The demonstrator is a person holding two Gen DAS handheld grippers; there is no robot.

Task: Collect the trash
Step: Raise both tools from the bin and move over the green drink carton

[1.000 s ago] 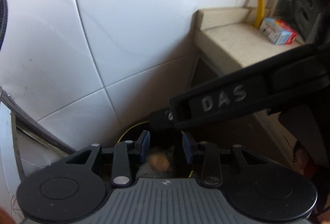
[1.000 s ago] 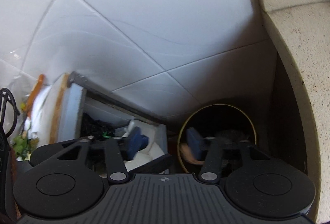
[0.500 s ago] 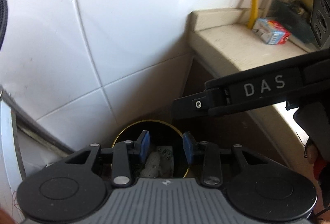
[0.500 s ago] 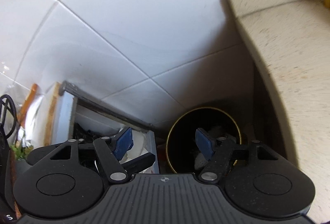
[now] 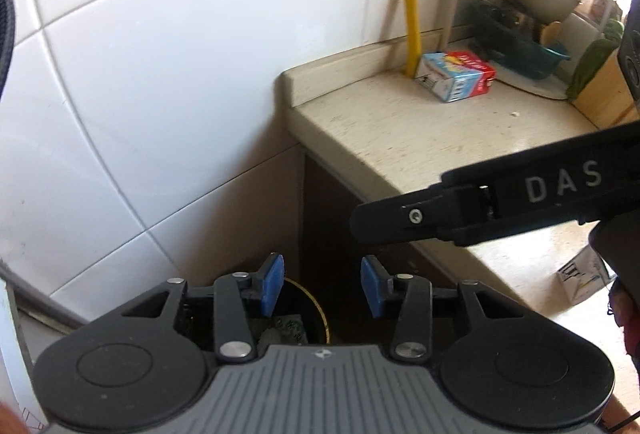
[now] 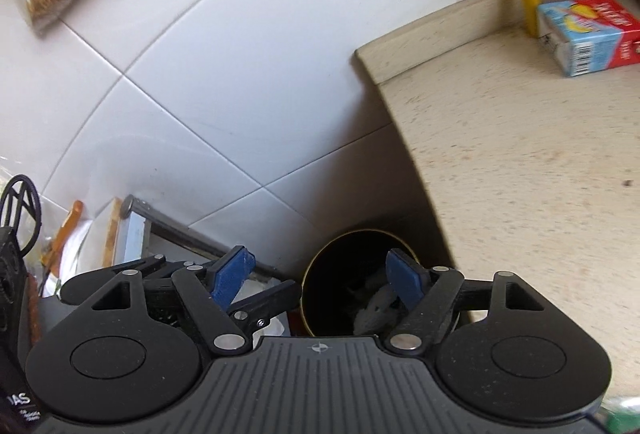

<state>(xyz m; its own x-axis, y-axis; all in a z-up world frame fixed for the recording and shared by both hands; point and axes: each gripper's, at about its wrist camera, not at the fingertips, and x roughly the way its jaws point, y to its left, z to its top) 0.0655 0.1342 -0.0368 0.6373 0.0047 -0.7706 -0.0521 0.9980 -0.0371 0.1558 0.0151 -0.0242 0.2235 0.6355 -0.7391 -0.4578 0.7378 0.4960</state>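
Trash (image 6: 374, 310) inside black bin (image 6: 320, 274)

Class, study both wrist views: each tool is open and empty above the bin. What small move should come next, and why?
Probably swing the right tool toward the small carton on the countertop. Both tools, including the left tool, are open and hold nothing; the bin already holds crumpled paper, and the carton looks like the nearest possible trash, though I cannot tell whether it is empty.
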